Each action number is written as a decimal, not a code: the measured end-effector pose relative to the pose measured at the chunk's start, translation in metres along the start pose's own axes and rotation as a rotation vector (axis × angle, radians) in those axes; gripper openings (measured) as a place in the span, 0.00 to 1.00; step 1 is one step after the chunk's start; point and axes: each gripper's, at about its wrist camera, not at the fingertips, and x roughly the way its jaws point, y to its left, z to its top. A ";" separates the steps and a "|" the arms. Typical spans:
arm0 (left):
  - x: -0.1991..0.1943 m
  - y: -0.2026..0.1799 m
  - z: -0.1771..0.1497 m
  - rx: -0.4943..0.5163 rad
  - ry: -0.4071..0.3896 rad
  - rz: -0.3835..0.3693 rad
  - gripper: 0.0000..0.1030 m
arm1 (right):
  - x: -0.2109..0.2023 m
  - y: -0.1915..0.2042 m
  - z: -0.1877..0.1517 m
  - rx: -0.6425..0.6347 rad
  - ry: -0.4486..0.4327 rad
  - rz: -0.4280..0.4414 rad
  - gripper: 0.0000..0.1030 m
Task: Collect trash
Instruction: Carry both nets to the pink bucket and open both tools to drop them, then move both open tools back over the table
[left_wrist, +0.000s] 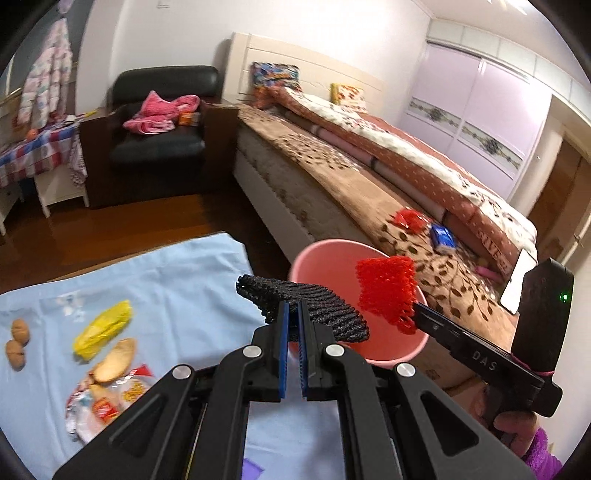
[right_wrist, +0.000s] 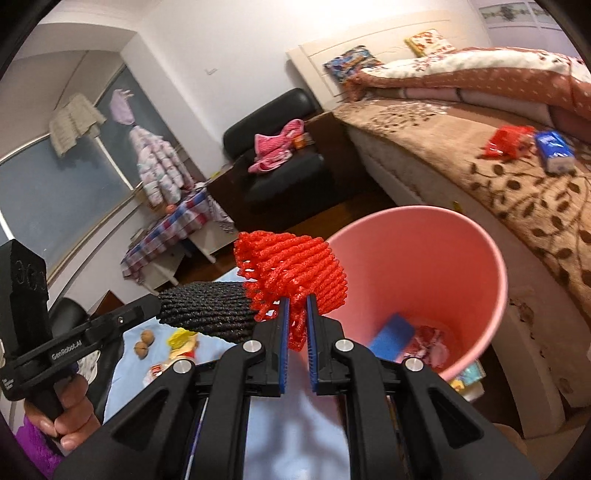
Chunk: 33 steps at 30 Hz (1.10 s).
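The left claw (left_wrist: 291, 314) was clamped, blue ribbed pads nearly together, on a black foam fruit net (left_wrist: 306, 306), a knobbly mesh sleeve held at the near rim of the pink plastic bin (left_wrist: 314, 251). The right claw (right_wrist: 297, 314) pinched a red foam fruit net (right_wrist: 295, 266) of the same ribbed weave, bunched between its narrowly parted pads over the bin's mouth. Inside the smooth, tapering bin lay a blue block (right_wrist: 393, 336) and crumpled pink wrapping (right_wrist: 428, 343). On the pale blue cloth covering the worktop (left_wrist: 166, 280) sat a crinkled yellow wrapper (left_wrist: 103, 328), two wrinkled walnuts (left_wrist: 17, 343), an oval biscuit (left_wrist: 116, 360) and a glossy printed packet (left_wrist: 99, 402). Beyond, on the bed's brown leaf-patterned plush blanket (left_wrist: 332, 177), lay another red net (left_wrist: 408, 219) just beside a blue tissue pack (left_wrist: 443, 238)
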 end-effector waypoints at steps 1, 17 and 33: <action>0.006 -0.007 0.000 0.010 0.007 -0.005 0.04 | 0.000 -0.004 0.000 0.004 0.003 -0.008 0.09; 0.046 -0.039 -0.008 0.070 0.073 -0.033 0.12 | 0.006 -0.035 -0.002 0.067 0.018 -0.074 0.17; 0.025 -0.028 -0.004 0.048 0.021 -0.035 0.28 | 0.005 -0.035 -0.003 0.067 0.007 -0.085 0.27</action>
